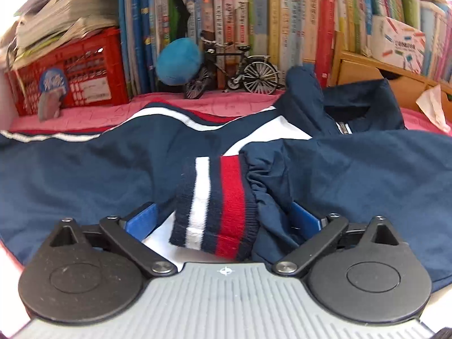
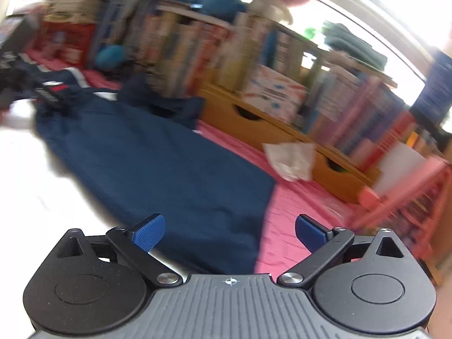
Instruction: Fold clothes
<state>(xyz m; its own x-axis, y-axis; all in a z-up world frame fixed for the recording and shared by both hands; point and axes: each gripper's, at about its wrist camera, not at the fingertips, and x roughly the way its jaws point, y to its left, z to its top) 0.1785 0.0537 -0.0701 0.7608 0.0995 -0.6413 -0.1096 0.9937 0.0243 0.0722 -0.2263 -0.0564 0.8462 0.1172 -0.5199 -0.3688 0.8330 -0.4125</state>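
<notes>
A pink bedsheet (image 1: pixel 84 118) covers the surface. At the back stands a row of books (image 1: pixel 282 22), and before it a small model bicycle (image 1: pixel 240 70) beside a blue plush ball (image 1: pixel 178 62). A red crate (image 1: pixel 70 76) carries stacked papers. A crumpled tissue (image 2: pixel 291 159) lies near wooden drawers (image 2: pixel 248 118).

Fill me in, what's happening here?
A person with a handheld gripper in each hand is folding a navy jacket spread on a pink cover. The left gripper is open, with the striped cuff of a sleeve lying loose between its fingers across the jacket body. The right gripper is open and empty above the jacket's edge.
</notes>
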